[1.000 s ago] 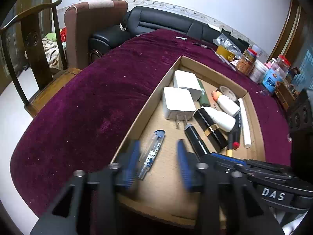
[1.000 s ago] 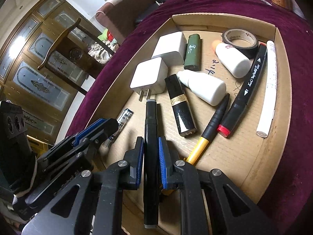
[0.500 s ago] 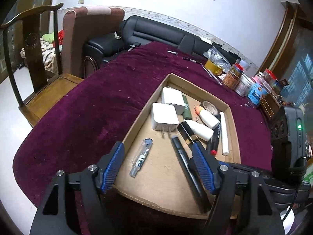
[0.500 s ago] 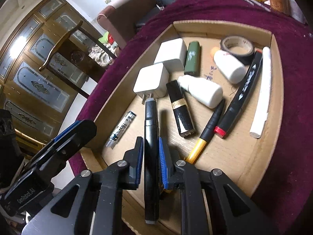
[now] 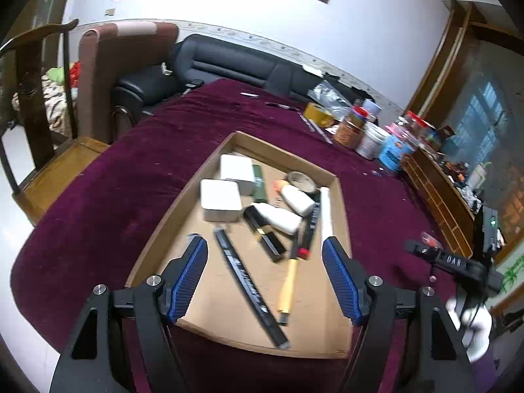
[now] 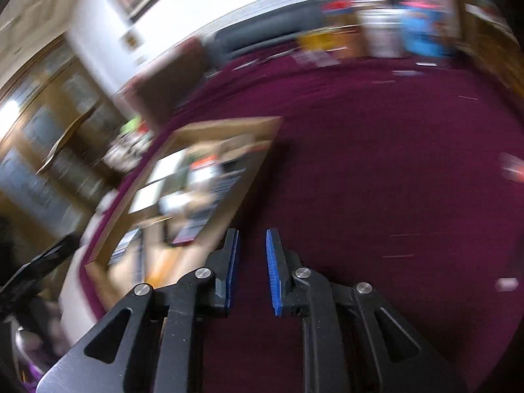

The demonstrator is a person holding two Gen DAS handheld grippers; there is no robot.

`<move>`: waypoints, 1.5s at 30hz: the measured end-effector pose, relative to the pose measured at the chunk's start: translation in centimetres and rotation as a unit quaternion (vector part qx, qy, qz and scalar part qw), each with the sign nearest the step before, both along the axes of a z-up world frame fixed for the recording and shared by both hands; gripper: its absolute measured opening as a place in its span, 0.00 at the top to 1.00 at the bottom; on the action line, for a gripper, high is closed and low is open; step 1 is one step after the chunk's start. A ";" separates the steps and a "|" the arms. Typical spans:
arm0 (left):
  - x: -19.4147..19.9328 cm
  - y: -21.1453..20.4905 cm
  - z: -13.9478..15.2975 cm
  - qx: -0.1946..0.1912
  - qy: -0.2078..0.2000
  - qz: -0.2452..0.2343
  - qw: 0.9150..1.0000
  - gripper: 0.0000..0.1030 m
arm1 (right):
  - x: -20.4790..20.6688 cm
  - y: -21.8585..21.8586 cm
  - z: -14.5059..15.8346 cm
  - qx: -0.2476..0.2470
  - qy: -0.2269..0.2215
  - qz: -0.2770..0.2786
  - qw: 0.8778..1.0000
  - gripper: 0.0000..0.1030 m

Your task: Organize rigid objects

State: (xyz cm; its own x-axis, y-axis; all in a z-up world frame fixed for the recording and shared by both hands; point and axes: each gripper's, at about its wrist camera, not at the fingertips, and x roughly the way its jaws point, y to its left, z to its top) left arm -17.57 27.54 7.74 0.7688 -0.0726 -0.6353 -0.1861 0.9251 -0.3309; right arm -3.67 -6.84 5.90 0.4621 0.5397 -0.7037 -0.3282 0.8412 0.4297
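On the left, the left tool (image 5: pixel 263 245) is held open above the near end of a cardboard tray (image 5: pixel 183 196), its blue pads spread wide with nothing gripped between them. The tray is set on a tabletop (image 5: pixel 114 196) covered in maroon cloth, and the rigid things are gathered inside it. Two white chargers (image 5: pixel 219 198) are seen at the tray's left side, one behind the other, with a dark green lighter (image 5: pixel 258 180) just beside the far one. A long black pen (image 5: pixel 249 285) is laid diagonally toward the near rim. To its right lie a black lipstick (image 5: pixel 265 234) with a gold band, two white bottles (image 5: pixel 281 217), one with an orange cap, and a yellow-barrelled pen (image 5: pixel 288 281). A black marker (image 5: pixel 308 229) with a red end is found next, with a tape roll (image 5: pixel 299 180) at the far end, and a white stick (image 5: pixel 326 209) is laid along the right wall. In the heavily blurred right wrist view, the right tool (image 6: pixel 252 239) is seen over bare cloth just to the right of the tray, its pads drawn almost together with only a narrow gap and nothing between them.
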 end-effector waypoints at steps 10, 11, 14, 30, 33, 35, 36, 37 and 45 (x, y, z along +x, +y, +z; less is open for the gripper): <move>1.3 -4.0 -0.8 0.033 0.034 -0.032 0.998 0.34 | 0.7 -18.8 -1.5 0.027 0.020 -0.214 0.976 0.86; 1.2 -4.1 -0.8 0.034 0.034 -0.032 0.998 0.34 | 1.3 -20.2 -1.5 0.019 0.017 -0.231 0.973 0.84; 1.0 -4.5 -0.5 0.036 0.033 -0.034 0.998 0.34 | 3.6 -23.1 -1.2 -0.013 0.010 -0.269 0.963 0.82; 0.8 -5.8 -0.3 0.043 0.038 -0.031 0.998 0.34 | 12.5 -16.9 -4.1 -0.081 0.075 -0.161 0.981 0.75; 1.3 -6.7 -0.7 0.032 0.043 -0.048 0.997 0.34 | 10.0 -12.5 -3.8 -0.069 0.075 -0.066 0.993 0.75; 1.5 -7.5 -0.8 0.034 0.046 -0.062 0.996 0.34 | 7.9 -9.6 -3.6 -0.057 0.079 0.004 0.995 0.75; 1.5 -8.0 -0.8 0.034 0.047 -0.072 0.996 0.34 | 6.6 -8.1 -3.5 -0.034 0.093 0.051 0.994 0.75; 1.5 -8.3 -0.8 0.032 0.047 -0.081 0.995 0.34 | 5.7 -7.5 -3.5 -0.025 0.095 0.069 0.993 0.75; 1.2 -10.8 -0.6 0.042 0.038 -0.131 0.990 0.34 | 0.0 -12.6 2.2 -0.074 -0.031 -0.058 0.995 0.69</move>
State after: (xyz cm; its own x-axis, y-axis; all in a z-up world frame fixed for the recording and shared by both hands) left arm -16.34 16.77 7.10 0.6798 -0.2087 -0.7031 0.0430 0.9684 -0.2459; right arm -3.65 -19.49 8.14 0.5595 0.3725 -0.7404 -0.2477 0.9276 0.2795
